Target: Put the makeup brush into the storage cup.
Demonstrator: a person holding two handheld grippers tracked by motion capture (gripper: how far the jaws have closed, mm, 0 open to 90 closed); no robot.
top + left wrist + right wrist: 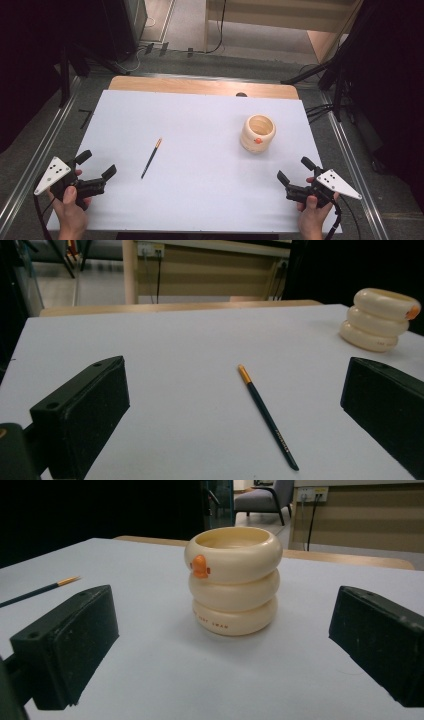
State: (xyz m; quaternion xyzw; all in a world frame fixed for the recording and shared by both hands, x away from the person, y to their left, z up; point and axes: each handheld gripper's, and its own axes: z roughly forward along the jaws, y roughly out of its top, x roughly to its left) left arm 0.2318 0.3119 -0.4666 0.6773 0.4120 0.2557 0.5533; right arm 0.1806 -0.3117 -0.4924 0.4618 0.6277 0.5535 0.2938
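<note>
A dark pencil [151, 158] with an orange end lies on the white table sheet [200, 130], left of centre. A cream cup [258, 133] shaped like three stacked rings, with a small orange knob on its side, stands upright at the right. My left gripper [96, 164] rests at the front left, open and holding nothing; the pencil [267, 417] lies ahead between its jaws. At the front right my right gripper [295, 170] is open too, and the cup [233, 580] stands a short way in front of it. The pencil [37, 591] shows at that view's left edge.
The sheet covers a wooden table whose bare far edge [200, 86] shows. Metal rails [350, 150] run along both sides. Tripod legs [330, 65] and cables [150, 50] lie on the floor beyond. An office chair [262, 500] stands far off.
</note>
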